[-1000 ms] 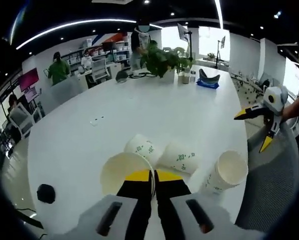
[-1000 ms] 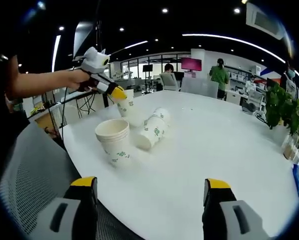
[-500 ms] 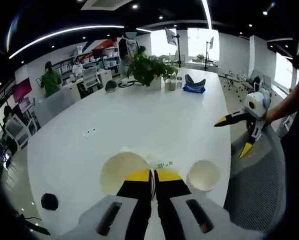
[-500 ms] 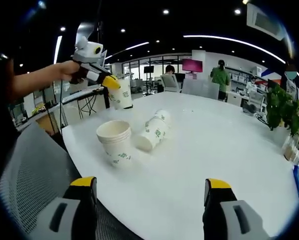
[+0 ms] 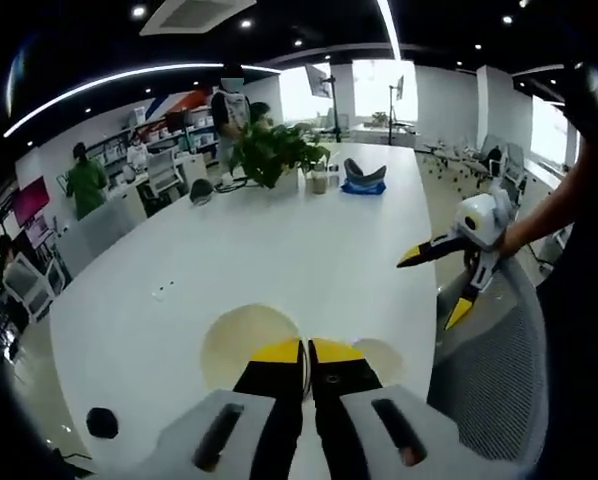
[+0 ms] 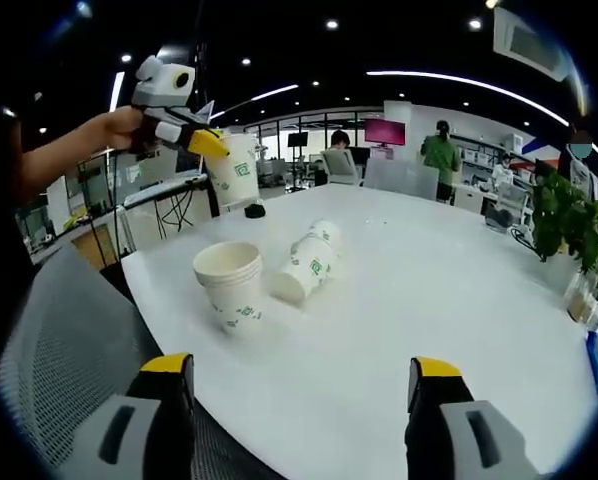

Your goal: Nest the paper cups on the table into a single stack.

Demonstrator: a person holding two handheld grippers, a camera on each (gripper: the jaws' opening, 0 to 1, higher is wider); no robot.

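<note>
In the left gripper view my left gripper (image 5: 305, 347) is shut on the rim of a white paper cup (image 5: 241, 341), whose mouth faces the camera. The right gripper view shows that gripper (image 6: 205, 139) holding the cup (image 6: 235, 171) in the air, above and behind an upright stack of cups (image 6: 230, 284). The stack's open top (image 5: 382, 357) lies just right of my jaws. Two nested cups (image 6: 308, 261) lie on their side beside the stack. My right gripper (image 6: 302, 372) is open with nothing in it over the near table edge, and is also seen at the table's right side (image 5: 441, 281).
The white table (image 6: 449, 290) runs far back, with a potted plant (image 5: 270, 151) and small items at its far end. A small black object (image 6: 254, 211) sits behind the cups. A grey mesh chair (image 6: 59, 350) stands by the near edge. People stand in the background.
My left gripper has lifted its cup off the table and higher into the air above the stack. The right gripper has stayed still and open.
</note>
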